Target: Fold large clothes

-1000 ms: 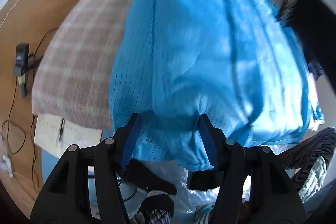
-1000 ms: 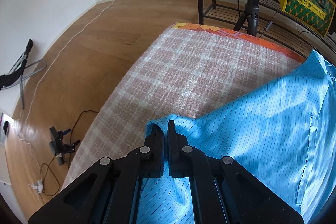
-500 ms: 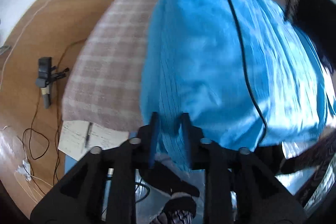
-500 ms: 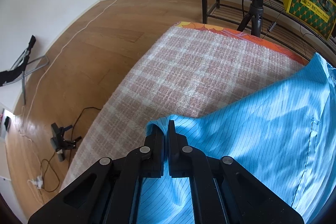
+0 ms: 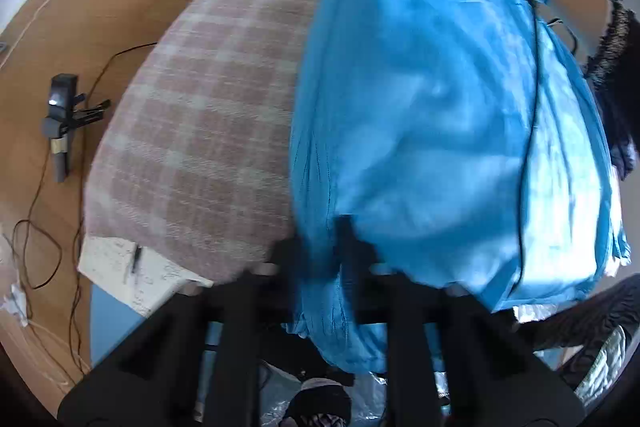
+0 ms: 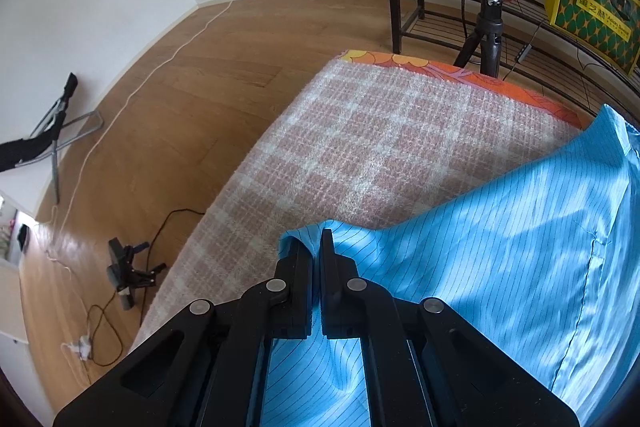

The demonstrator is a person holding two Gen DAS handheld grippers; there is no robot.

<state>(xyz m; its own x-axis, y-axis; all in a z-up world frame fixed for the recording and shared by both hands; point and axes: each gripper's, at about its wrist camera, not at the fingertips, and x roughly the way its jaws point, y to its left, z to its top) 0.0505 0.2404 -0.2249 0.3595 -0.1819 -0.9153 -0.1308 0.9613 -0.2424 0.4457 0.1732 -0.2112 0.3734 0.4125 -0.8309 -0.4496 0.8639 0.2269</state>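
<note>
Plaid blanket [image 5: 208, 131] fills each frame's centre-left beneath the blue garment [image 5: 440, 131], whose lower edge the left gripper [image 5: 320, 251], open 1 second ago, now pinches while the right gripper [image 6: 316, 255] stays clamped on another edge, 2 grips readying the fold.

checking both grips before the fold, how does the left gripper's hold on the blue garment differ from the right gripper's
The left gripper pinches a bunched, gathered edge of the blue garment; the right gripper pinches a thin, flat corner. The left gripper looks motion-blurred; the right gripper looks sharp. Both are shut on the same fabric over the plaid blanket.
</note>
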